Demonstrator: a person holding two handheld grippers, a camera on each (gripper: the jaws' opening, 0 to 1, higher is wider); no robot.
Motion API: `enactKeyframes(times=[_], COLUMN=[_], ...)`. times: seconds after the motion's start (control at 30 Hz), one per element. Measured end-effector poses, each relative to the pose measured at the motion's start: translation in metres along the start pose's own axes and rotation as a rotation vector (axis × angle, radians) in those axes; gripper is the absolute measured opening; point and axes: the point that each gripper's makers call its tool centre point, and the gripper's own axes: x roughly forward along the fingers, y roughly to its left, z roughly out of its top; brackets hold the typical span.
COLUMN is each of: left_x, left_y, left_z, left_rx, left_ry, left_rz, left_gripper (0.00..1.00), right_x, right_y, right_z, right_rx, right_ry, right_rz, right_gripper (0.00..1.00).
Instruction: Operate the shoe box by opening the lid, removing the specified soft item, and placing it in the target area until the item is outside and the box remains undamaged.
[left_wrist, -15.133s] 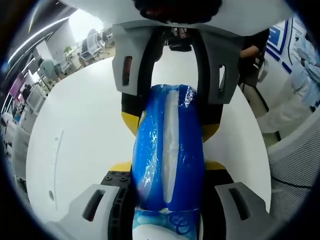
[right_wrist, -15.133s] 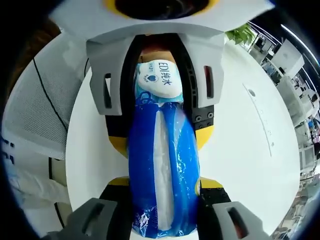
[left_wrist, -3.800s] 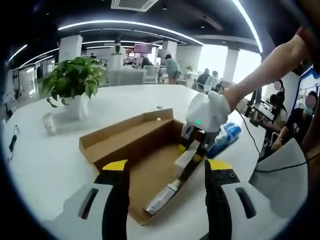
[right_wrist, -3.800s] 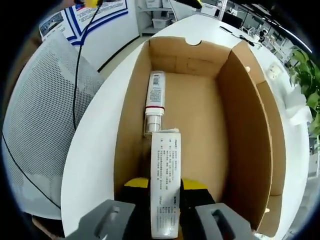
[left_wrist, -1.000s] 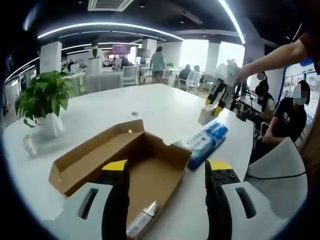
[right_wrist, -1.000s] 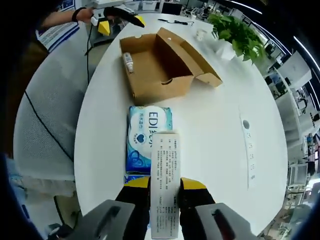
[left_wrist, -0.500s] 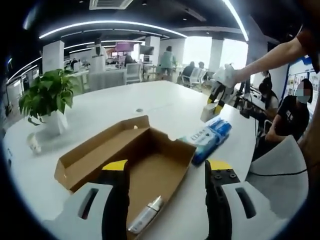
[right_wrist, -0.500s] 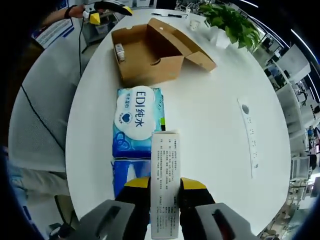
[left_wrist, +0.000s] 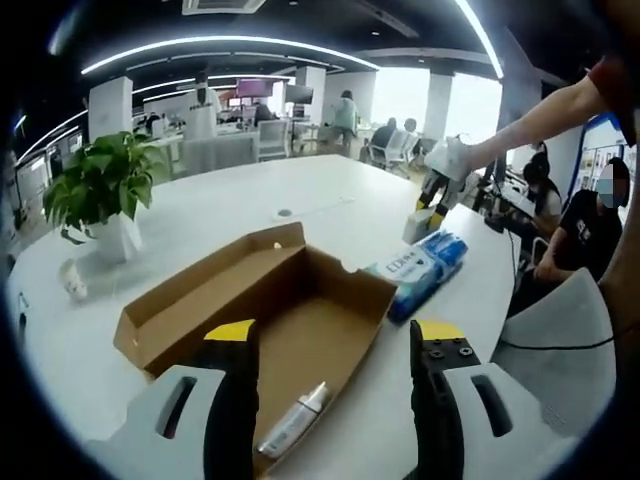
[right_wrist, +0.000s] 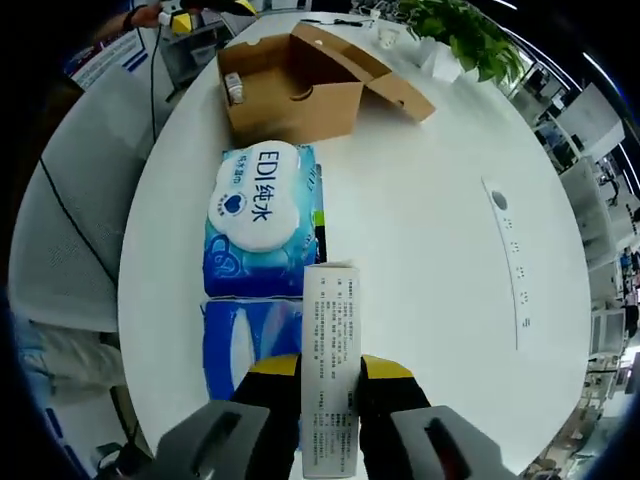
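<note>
Glossy blue pack (right_wrist: 258, 228), corrugated cardboard box (right_wrist: 290, 95)

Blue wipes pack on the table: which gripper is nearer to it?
Right. The right gripper hangs just beside the wipes pack, gripping a white carton; the left gripper stays beyond the open box.

Matt cardboard shoe box (left_wrist: 300, 300); glossy plastic wipes pack (right_wrist: 262, 220).

Open cardboard shoe box (right_wrist: 290, 85), lid hinged back; blue wipes pack (right_wrist: 260, 225) flat just beside it.
</note>
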Motion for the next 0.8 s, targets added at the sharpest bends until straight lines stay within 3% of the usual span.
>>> enactKeyframes(times=[0.8], left_x=[0.004], left_y=[0.003], left_z=[-0.007], left_rx=[-0.007], left_ry=[0.034], left_rz=[0.015], left_gripper=[0.61], right_x=[0.029], right_y=[-0.004], right_z=[-0.009], right_rx=[-0.026], right_ry=[0.012], right_rz=[0.036], right_gripper=[0.17])
